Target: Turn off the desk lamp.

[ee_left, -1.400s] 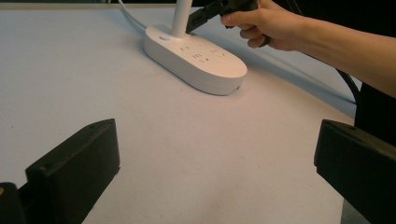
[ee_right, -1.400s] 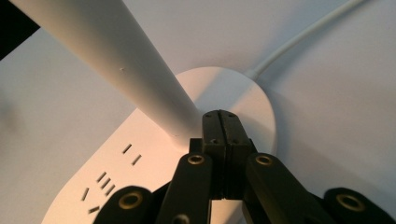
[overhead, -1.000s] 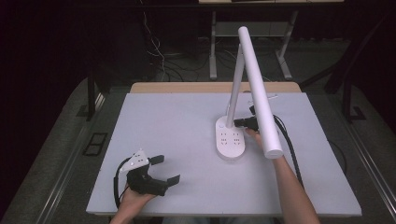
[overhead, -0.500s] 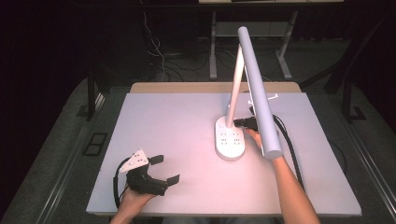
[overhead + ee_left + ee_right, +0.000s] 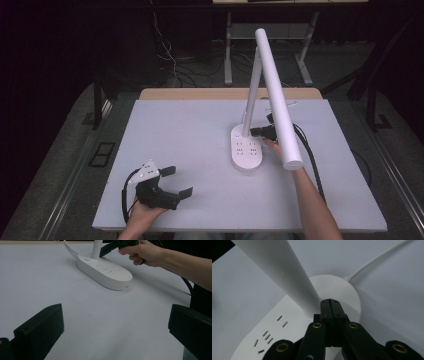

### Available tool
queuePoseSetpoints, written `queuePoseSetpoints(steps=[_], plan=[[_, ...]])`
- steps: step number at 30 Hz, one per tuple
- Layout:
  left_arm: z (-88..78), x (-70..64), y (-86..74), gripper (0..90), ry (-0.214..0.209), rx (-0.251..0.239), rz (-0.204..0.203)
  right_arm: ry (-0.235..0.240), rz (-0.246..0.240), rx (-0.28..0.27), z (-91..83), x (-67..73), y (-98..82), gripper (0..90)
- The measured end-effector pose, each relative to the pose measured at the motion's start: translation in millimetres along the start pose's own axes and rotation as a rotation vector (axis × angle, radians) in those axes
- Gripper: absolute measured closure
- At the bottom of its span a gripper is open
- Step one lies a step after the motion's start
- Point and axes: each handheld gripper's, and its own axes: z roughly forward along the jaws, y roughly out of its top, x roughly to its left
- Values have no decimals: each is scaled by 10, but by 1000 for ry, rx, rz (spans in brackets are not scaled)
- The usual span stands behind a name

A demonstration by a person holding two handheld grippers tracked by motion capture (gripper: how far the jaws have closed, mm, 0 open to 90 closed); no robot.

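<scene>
A white desk lamp stands mid-table on an oval base [image 5: 246,156] with socket slots; its post [image 5: 287,277] rises from the base's far end and a long tube head [image 5: 277,100] slants toward the person. My right gripper [image 5: 253,132] is shut with nothing between its jaws, its tips [image 5: 330,302] against the foot of the post on top of the base [image 5: 337,287]. From the left gripper view it [image 5: 105,251] reaches in beside the post, near a small round button [image 5: 87,259]. My left gripper [image 5: 178,181] rests open at the front left, jaws wide [image 5: 116,332].
The lamp's white cord [image 5: 374,260] runs off the base toward the table's far edge. The grey-white table top [image 5: 190,130] is bare between the two grippers. A black cable [image 5: 310,155] trails from the right gripper along the forearm.
The right gripper has edged slightly left, closer to the lamp post. The left gripper and the lamp have stayed put.
</scene>
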Motion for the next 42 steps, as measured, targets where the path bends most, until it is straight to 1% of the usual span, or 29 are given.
queuePoseSetpoints(steps=[3,9,14,15,18,19,22,30,31,33,35,38,40,42], plan=[[0,4,0,0,0,-2,-1,-8,-8,5,6,8,2,900],[-10,1,1,0,0,-4,0,-15,-3,1,3,20,-2,900],[-13,12,2,0,1,-6,-4,-10,0,2,0,11,-1,900],[-14,15,2,0,3,-6,-4,-7,8,4,-3,8,1,900],[-15,16,2,0,2,-8,-5,-6,10,2,-3,4,1,900],[-15,15,2,0,2,-8,-5,-3,18,-7,-8,-7,3,900],[-12,16,2,0,2,-6,-5,-4,30,-6,-9,-5,2,900],[-15,15,2,0,2,-11,-9,-9,30,-1,-18,-3,10,900],[-14,15,2,0,2,-11,-9,-21,28,4,-36,-4,12,900],[-15,14,2,0,2,-12,-9,-25,24,3,-44,-9,12,900],[-14,15,2,0,2,-11,-9,-19,27,-7,-90,-18,19,900],[-13,14,2,0,1,-12,-9,-21,20,-15,-141,-18,28,900],[-12,12,3,0,1,-15,-10,-21,16,-15,-162,-17,32,900],[-13,13,3,0,2,-13,-9,-19,15,-8,-234,2,38,900]])
